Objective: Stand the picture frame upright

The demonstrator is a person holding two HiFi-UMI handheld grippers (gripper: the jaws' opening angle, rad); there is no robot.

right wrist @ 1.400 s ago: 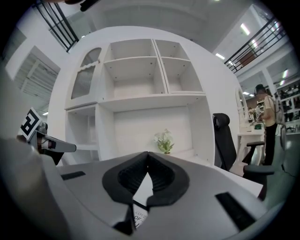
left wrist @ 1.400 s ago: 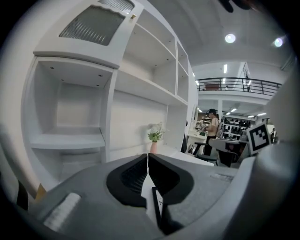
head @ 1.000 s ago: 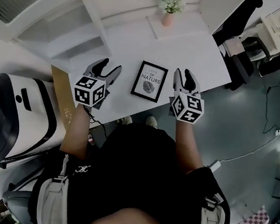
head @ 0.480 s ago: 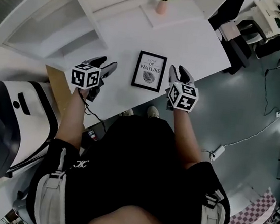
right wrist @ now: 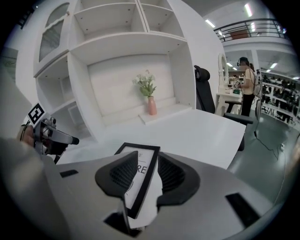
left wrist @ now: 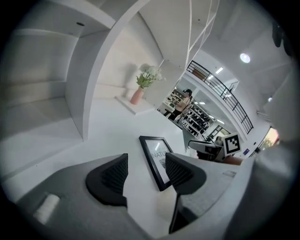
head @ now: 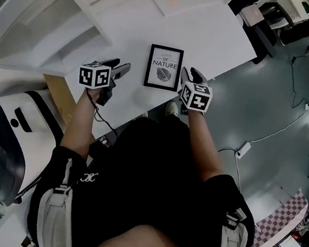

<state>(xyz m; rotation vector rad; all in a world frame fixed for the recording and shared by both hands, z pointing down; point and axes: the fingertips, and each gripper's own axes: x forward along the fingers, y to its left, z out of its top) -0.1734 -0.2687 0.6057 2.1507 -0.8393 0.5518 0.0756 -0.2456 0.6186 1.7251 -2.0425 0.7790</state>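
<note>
Head view: picture frame [head: 163,67], apparently "NATURE"

Open tabletop [head: 211,37] around picture frame [head: 163,67]

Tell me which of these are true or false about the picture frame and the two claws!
1. The picture frame lies flat on the white table. True.
2. The left claw is squeezing the frame. False: its jaws are apart with nothing between them, and the frame lies off to its right.
3. A pink vase with flowers stands at the back of the table. True.
4. The right claw is shut tight. False: its jaws are apart, and the frame's edge shows in the gap between them.
5. The frame holds a picture of a cat. False: it shows a leaf and the word NATURE.
</note>
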